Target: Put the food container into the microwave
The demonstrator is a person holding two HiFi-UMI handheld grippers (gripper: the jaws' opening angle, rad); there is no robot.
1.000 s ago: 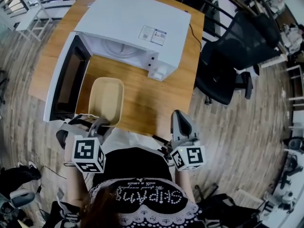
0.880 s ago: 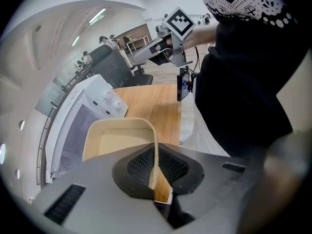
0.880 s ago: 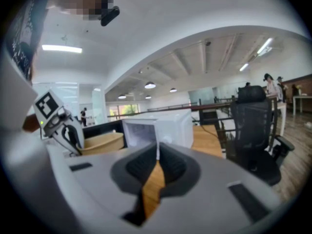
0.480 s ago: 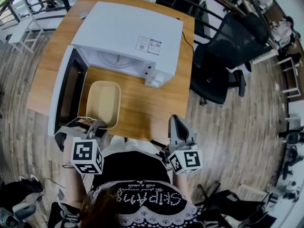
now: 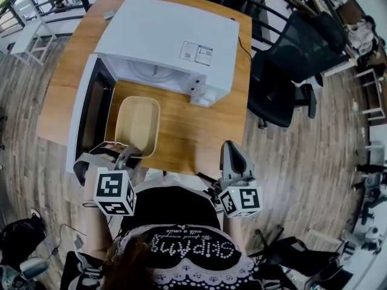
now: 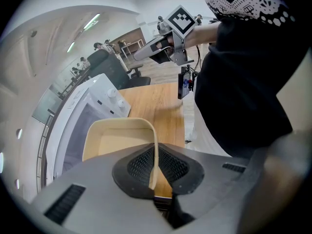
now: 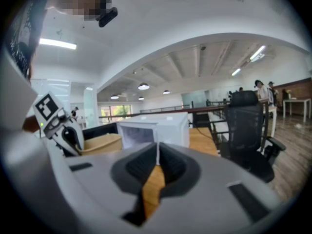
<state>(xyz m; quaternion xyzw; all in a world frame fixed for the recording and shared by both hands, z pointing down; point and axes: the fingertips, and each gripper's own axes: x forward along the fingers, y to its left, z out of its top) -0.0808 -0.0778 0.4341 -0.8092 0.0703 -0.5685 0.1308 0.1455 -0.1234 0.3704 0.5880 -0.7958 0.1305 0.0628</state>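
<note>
A beige, empty food container rests on the wooden table, just in front of the white microwave. The microwave's door hangs wide open to the left. My left gripper is shut on the container's near rim; in the left gripper view the thin rim wall stands pinched between the jaws of the left gripper. My right gripper hovers at the table's near edge, shut and empty. In the right gripper view the right gripper faces the microwave and the container.
A black office chair stands right of the table. A cable runs off the table's right side behind the microwave. The person's dark top fills the near side. Wooden floor surrounds the table.
The head view has shifted a little. My left gripper keeps its hold on the container's rim, and the container sits at much the same spot. The right gripper has barely moved.
</note>
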